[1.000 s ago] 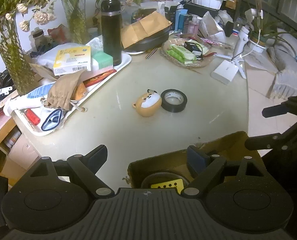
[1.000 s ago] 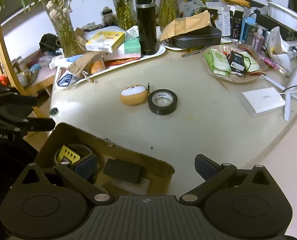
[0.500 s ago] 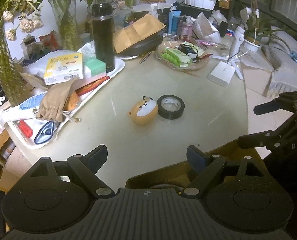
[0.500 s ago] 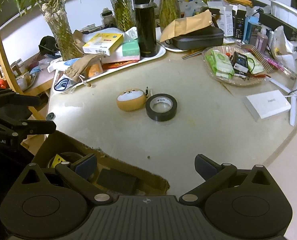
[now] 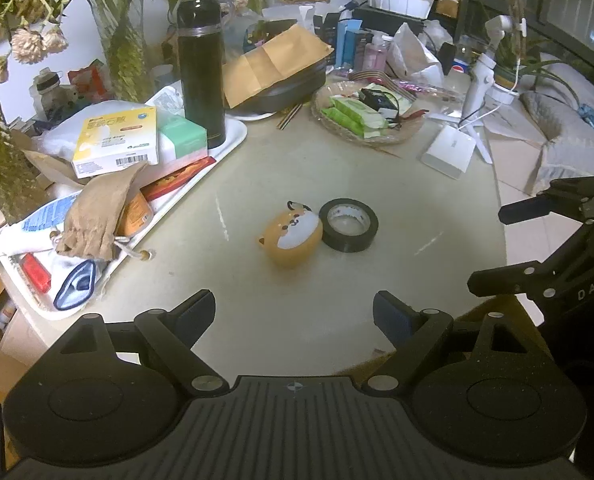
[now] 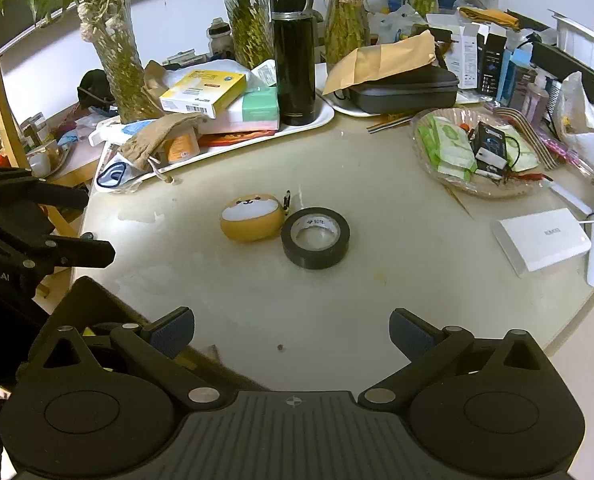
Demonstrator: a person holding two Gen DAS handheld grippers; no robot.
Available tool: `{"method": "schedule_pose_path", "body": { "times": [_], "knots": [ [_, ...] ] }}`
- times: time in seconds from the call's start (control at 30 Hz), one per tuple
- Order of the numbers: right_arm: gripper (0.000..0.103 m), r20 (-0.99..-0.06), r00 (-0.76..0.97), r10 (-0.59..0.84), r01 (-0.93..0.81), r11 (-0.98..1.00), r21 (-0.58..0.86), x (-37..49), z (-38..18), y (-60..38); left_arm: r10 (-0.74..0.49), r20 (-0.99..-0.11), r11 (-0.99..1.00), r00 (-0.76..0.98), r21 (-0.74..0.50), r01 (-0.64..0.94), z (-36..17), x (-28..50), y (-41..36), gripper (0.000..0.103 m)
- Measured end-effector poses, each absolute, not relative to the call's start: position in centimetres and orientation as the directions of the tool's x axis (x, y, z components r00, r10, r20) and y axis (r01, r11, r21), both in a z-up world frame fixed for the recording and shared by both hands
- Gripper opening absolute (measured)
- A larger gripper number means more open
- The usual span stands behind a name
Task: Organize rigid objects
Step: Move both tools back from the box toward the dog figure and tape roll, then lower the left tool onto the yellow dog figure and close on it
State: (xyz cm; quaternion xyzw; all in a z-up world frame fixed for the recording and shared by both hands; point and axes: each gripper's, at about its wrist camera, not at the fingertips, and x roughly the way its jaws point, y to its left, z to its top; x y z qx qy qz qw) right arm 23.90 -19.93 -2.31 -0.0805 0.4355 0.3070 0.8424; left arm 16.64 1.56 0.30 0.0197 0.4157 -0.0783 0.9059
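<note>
An orange dog-faced case (image 5: 292, 237) (image 6: 251, 219) lies mid-table, touching a black tape roll (image 5: 349, 225) (image 6: 315, 237) on its right. My left gripper (image 5: 295, 312) is open and empty, short of the case. My right gripper (image 6: 291, 330) is open and empty, short of the tape roll. A cardboard box (image 6: 85, 304) (image 5: 493, 312) sits at the table's near edge, mostly hidden under the grippers. Each gripper shows in the other's view: the right at the right edge of the left wrist view (image 5: 537, 240), the left at the left edge of the right wrist view (image 6: 57, 224).
A white tray (image 6: 321, 118) at the back left holds a black flask (image 6: 293, 56), boxes and a brown pouch (image 6: 165, 138). A glass dish (image 6: 449, 176) of packets stands at the back right. A white box (image 6: 541, 238) lies at right. Plant vases line the back.
Both grippers have moved forward over the table toward the case and tape. The cardboard box has slid mostly out of view beneath them. Both stay open.
</note>
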Motion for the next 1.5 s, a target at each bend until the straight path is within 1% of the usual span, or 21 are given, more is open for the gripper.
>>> {"method": "schedule_pose_path", "body": {
  "times": [0.23,0.4,0.93,1.1,1.4,1.47,1.5],
  "knots": [
    [0.103,-0.784,0.428,0.449,-0.613,0.782,0.113,25.2,-3.3,-19.2,-0.167,-0.754,0.977,0.635,-0.041,0.208,-0.3,18.0,2.1,0.087],
    [0.103,-0.780,0.427,0.457,-0.628,0.771,0.108,26.4,-4.0,-18.9,-0.192,-0.744,0.965,0.639,-0.026,0.260,-0.7,19.0,2.0,0.087],
    [0.103,-0.779,0.407,0.477,-0.673,0.734,0.098,30.2,-6.4,-17.5,-0.194,-0.732,0.944,0.653,0.042,0.327,-3.0,23.3,2.2,0.087],
    [0.103,-0.784,0.405,0.471,-0.677,0.730,0.088,31.4,-7.3,-17.2,-0.233,-0.731,0.930,0.642,0.026,0.367,-4.0,24.9,2.3,0.087],
    [0.103,-0.788,0.391,0.475,-0.684,0.723,0.097,33.0,-8.4,-16.9,-0.285,-0.760,0.893,0.584,0.010,0.449,-6.5,27.6,1.7,0.086],
    [0.103,-0.788,0.386,0.479,-0.689,0.718,0.099,33.2,-8.6,-16.8,-0.297,-0.768,0.885,0.567,0.001,0.466,-7.1,28.2,1.7,0.085],
    [0.103,-0.787,0.386,0.480,-0.692,0.715,0.097,33.2,-8.6,-16.8,-0.301,-0.773,0.883,0.558,-0.005,0.470,-7.3,28.5,1.7,0.083]
  ]
}}
